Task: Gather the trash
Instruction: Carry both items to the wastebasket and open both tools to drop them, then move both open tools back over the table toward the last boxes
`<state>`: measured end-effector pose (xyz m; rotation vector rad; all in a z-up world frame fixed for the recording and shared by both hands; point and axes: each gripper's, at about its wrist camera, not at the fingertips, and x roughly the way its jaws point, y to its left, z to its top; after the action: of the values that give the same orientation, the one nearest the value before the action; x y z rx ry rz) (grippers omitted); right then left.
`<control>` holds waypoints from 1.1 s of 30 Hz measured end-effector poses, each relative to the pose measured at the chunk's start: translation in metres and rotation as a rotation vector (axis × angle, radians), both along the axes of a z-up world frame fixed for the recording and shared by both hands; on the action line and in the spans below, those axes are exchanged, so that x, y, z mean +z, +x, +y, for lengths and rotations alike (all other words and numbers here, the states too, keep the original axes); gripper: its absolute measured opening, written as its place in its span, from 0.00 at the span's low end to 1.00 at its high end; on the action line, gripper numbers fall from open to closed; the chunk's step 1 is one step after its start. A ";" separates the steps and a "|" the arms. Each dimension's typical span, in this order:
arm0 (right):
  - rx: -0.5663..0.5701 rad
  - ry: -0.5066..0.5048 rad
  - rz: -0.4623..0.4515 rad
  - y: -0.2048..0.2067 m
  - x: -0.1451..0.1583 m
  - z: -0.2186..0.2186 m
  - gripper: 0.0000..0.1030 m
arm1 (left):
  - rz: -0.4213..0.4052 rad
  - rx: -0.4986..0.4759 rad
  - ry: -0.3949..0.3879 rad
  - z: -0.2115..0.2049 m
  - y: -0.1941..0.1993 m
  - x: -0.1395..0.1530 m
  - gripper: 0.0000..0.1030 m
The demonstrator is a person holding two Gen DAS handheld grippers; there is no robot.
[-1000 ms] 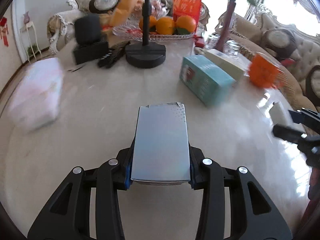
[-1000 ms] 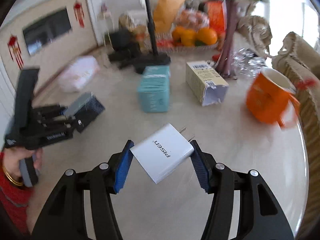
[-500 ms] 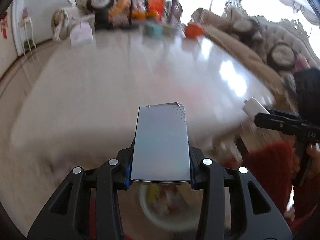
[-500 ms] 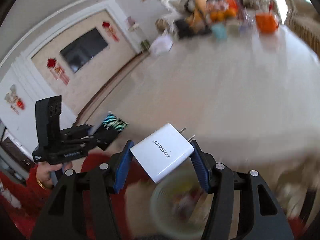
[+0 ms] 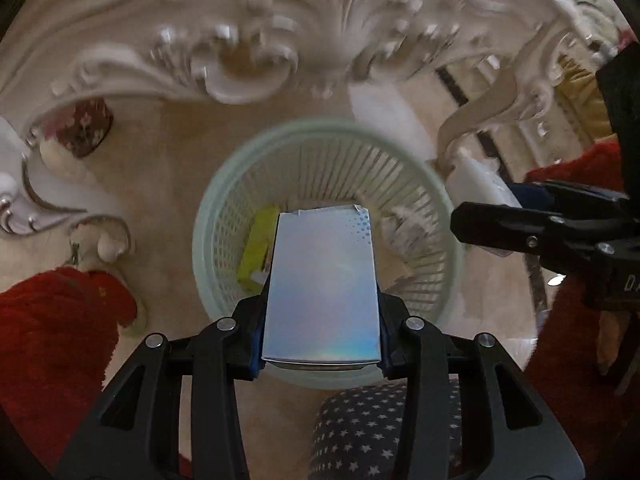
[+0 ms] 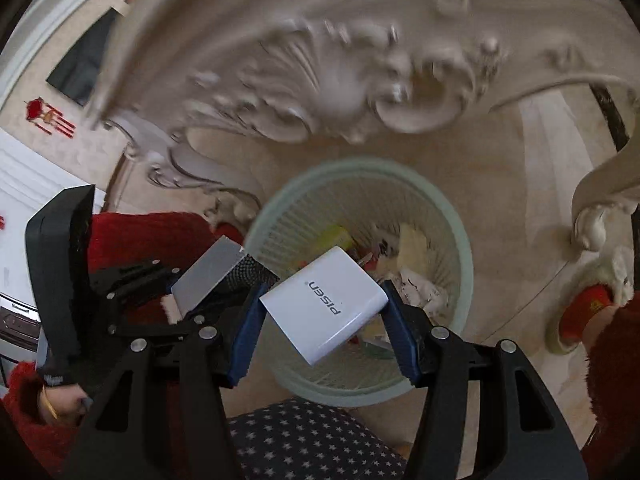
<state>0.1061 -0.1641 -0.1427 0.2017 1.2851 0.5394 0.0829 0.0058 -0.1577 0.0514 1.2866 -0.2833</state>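
Observation:
My left gripper (image 5: 320,344) is shut on a flat silvery box (image 5: 322,284) and holds it over a pale green wastebasket (image 5: 208,216) on the floor. The box also shows in the right wrist view (image 6: 216,276). My right gripper (image 6: 322,324) is shut on a white PISEN charger (image 6: 324,304) above the same basket (image 6: 456,224). In the left wrist view the right gripper (image 5: 480,216) sits at the basket's right rim with the charger (image 5: 480,188). The basket holds a yellow packet (image 5: 258,244) and crumpled paper (image 6: 416,280).
The carved white table edge (image 5: 248,60) overhangs the far side of the basket, and a curved table leg (image 6: 600,200) stands to the right. My red sleeves (image 5: 52,340) and star-patterned trousers (image 6: 312,440) are below. A red slipper (image 6: 588,312) lies at the right.
Both grippers swung down from the tabletop to the floor. They now hang over the wastebasket, still holding the box and the charger.

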 end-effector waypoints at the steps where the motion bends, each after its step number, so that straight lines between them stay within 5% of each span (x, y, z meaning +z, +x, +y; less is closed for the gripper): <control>1: 0.008 -0.015 -0.001 0.000 -0.005 0.004 0.53 | 0.003 -0.002 0.018 -0.002 -0.002 -0.003 0.42; 2: 0.015 -0.027 -0.004 -0.002 -0.008 0.007 0.54 | 0.008 -0.006 0.039 -0.003 -0.003 -0.007 0.46; 4: 0.028 -0.038 -0.005 -0.003 -0.010 0.013 0.69 | 0.010 -0.004 0.058 -0.003 -0.006 -0.007 0.78; 6: 0.015 -0.065 -0.041 -0.005 -0.006 0.014 0.81 | 0.006 0.019 0.048 0.000 -0.010 -0.006 0.78; 24: 0.003 -0.073 -0.068 -0.013 -0.007 0.008 0.81 | -0.088 0.046 0.069 0.005 -0.010 0.016 0.79; 28: 0.012 0.000 -0.145 -0.024 0.029 0.001 0.81 | -0.163 0.047 0.080 0.008 -0.019 0.044 0.79; 33: 0.003 0.073 -0.381 -0.030 0.118 -0.021 0.81 | -0.342 0.059 -0.003 0.021 -0.026 0.138 0.79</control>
<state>0.0757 -0.1855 -0.0246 0.1485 0.8966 0.5960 0.0565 0.0273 -0.0202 0.0567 0.9464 -0.2147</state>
